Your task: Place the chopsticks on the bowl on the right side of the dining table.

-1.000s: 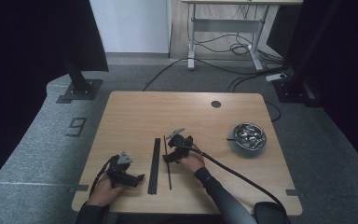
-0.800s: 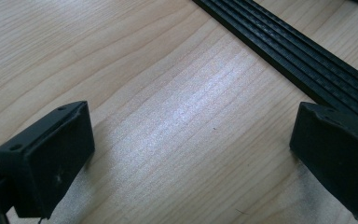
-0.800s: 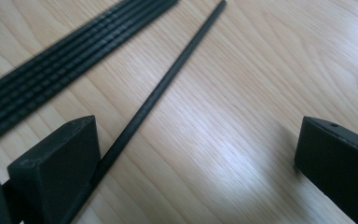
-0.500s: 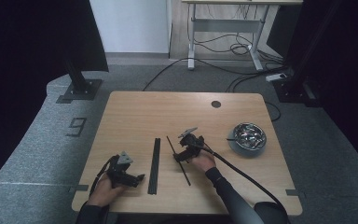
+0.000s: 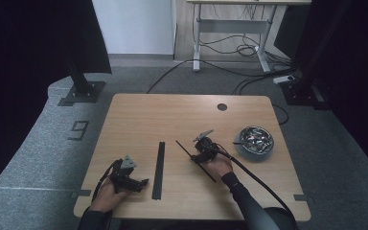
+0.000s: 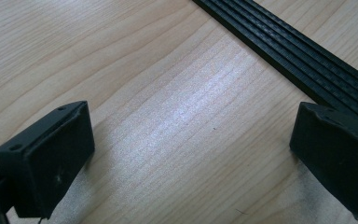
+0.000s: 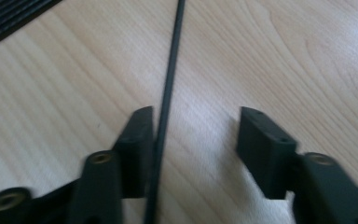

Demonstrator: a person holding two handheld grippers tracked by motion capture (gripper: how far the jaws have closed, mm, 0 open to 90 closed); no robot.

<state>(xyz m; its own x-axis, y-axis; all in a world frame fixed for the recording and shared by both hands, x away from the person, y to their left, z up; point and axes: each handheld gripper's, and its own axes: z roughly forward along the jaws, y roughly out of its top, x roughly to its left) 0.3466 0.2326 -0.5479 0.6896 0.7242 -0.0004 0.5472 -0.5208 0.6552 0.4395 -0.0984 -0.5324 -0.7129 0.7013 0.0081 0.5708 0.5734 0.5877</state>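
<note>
**Fingers half closed about the rod**

Fingers of my right gripper point(image 7: 193, 149) have just been closing, yet a gap remains: the thin black rod point(image 5: 195, 161) lies between them, against one finger point(image 7: 137, 140), unpinched. It slants across the tabletop point(image 5: 139, 115) toward the front edge. My left fingers point(image 6: 46, 163) are spread wide over bare wood beside the black strips point(image 5: 159, 170). Toward the right edge sits a bowl point(image 5: 254, 142).

The high view is dim and soft: dark curtains swallow both sides, while the wooden table point(image 5: 172, 120) and the far floor are evenly lit from above. In the left gripper view a pale glare patch lies on the wood grain. The right gripper view is blurred, its thin rod point(image 7: 168, 93) smeared.
</note>
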